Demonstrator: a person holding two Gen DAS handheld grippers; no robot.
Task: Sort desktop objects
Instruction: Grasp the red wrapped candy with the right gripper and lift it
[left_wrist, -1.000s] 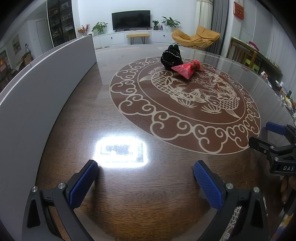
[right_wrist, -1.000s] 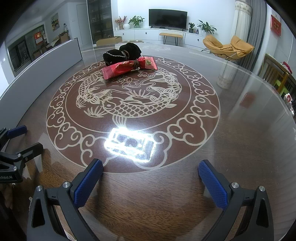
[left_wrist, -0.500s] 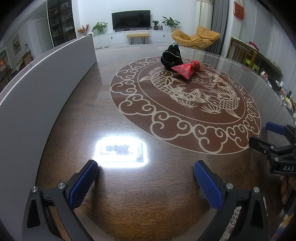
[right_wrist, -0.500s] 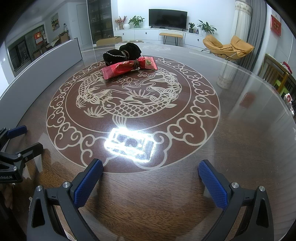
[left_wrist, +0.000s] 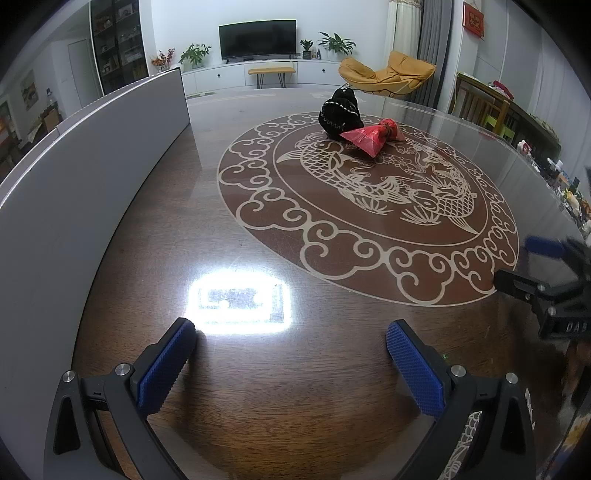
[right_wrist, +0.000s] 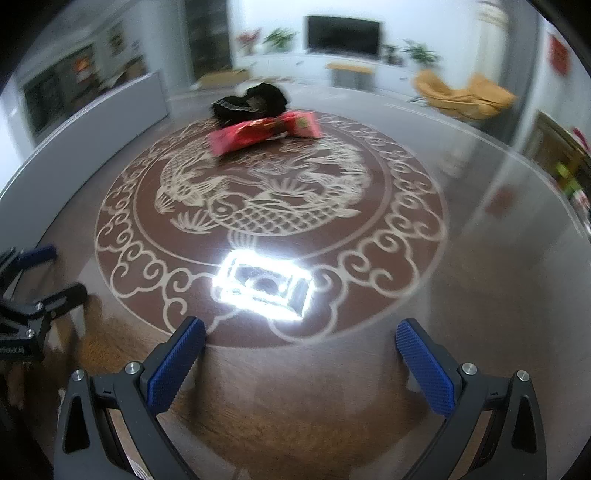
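From your left wrist camera, your left gripper (left_wrist: 290, 349) sits spread wide over bare wood near the table's (left_wrist: 258, 398) edge, nothing between its blue pads. The black pouch (left_wrist: 338, 116) and the red packet (left_wrist: 367, 137) lie far ahead and slightly right, touching each other at the far rim of the fish medallion (left_wrist: 369, 206). A grey panel (left_wrist: 92, 177) runs along your left side, well clear of both items. Your right gripper (left_wrist: 532, 266) shows at the right edge, low over the table. A bright lamp reflection (left_wrist: 238, 299) lies just beyond your fingertips.

From your right wrist camera, blurred throughout, your right gripper (right_wrist: 301, 343) is likewise spread apart and empty. The red packet (right_wrist: 264, 131) lies far ahead, slightly left, with the black pouch (right_wrist: 251, 101) touching it behind. Only open medallion (right_wrist: 269, 218) and the glare (right_wrist: 264, 286) lie between. Your left gripper (right_wrist: 40, 273) shows at the left edge.
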